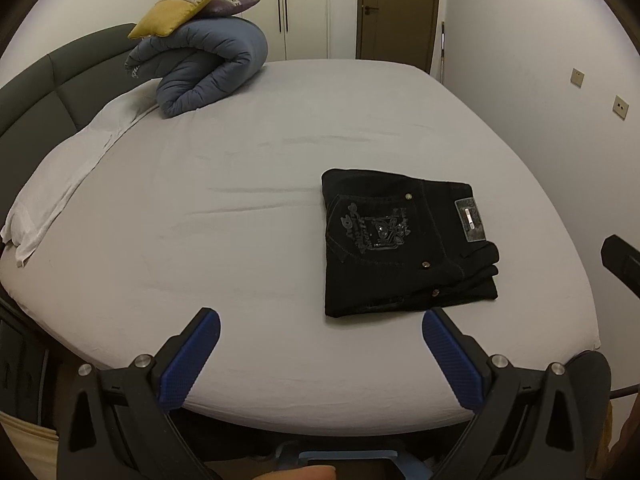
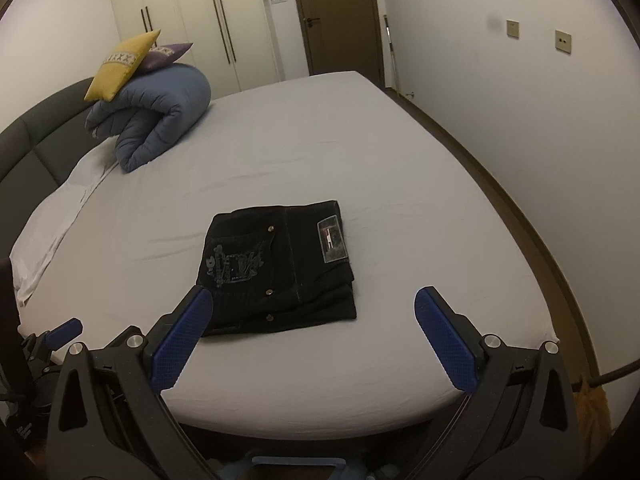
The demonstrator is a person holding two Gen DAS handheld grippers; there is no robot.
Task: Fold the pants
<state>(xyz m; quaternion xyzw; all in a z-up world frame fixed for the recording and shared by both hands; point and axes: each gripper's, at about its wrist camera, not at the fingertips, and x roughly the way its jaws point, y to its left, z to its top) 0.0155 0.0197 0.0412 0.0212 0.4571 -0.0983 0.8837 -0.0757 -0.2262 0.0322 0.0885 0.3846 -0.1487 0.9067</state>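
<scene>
Black pants (image 1: 404, 240) lie folded into a compact rectangle on the grey bed sheet (image 1: 240, 220), back pocket print and waist label facing up. They also show in the right wrist view (image 2: 280, 268). My left gripper (image 1: 320, 322) is open and empty, held above the bed's near edge, just short of the pants. My right gripper (image 2: 314, 302) is open and empty, near the pants' front edge; its left fingertip (image 2: 200, 300) overlaps the pants' corner in the picture. The right gripper's edge shows at the far right of the left wrist view (image 1: 620, 256).
A rolled blue duvet (image 1: 204, 68) with a yellow cushion (image 1: 180, 6) and a purple cushion (image 1: 232, 4) sits at the far left by the dark headboard (image 1: 48, 88). A white pillow (image 1: 72, 176) lies along the left side. A wall (image 2: 520, 120) runs close along the right.
</scene>
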